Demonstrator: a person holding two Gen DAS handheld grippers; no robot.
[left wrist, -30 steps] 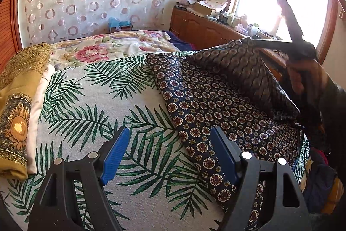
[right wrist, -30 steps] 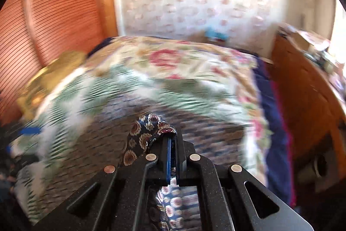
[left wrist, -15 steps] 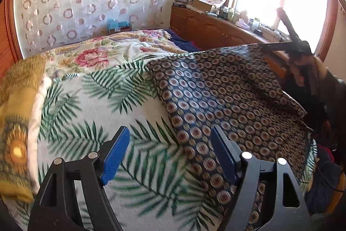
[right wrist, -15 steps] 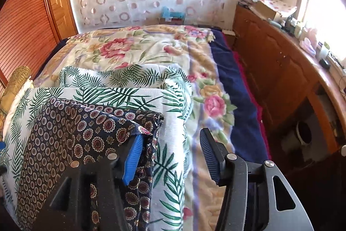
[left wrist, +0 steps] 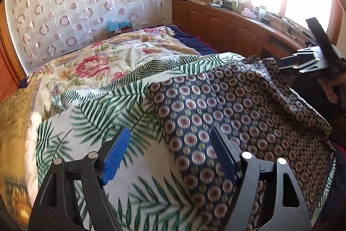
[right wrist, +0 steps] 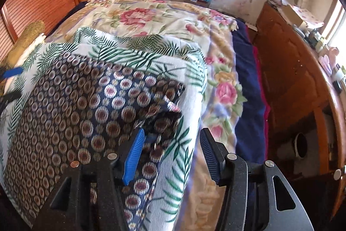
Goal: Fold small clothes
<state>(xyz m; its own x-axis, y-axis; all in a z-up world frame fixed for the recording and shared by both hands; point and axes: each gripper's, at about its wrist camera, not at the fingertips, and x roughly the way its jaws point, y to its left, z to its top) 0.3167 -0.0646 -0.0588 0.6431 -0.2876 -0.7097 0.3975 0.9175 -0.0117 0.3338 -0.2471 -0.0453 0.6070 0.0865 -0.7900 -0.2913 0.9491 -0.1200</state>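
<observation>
A dark navy cloth with round medallion print (left wrist: 237, 114) lies spread on the palm-leaf sheet (left wrist: 90, 122) on the bed. My left gripper (left wrist: 168, 135) hovers open over the cloth's left edge, one finger over the sheet and the other over the cloth, holding nothing. In the right wrist view the same cloth (right wrist: 75, 101) ends in a rumpled corner just ahead of my right gripper (right wrist: 172, 133), which is open and empty, its left finger above that corner. The right gripper (left wrist: 302, 62) also shows at the far right of the left wrist view.
A floral quilt (left wrist: 97, 62) covers the far half of the bed. A folded yellow cloth (left wrist: 13, 122) lies at the left edge. A wooden cabinet (right wrist: 292, 79) with clutter on top runs along the right under the window. A patterned curtain (left wrist: 75, 3) hangs behind.
The right gripper opened and let go of the cloth corner it held up. The cloth dropped flat onto the sheet. The left gripper shifted right over the cloth's edge.
</observation>
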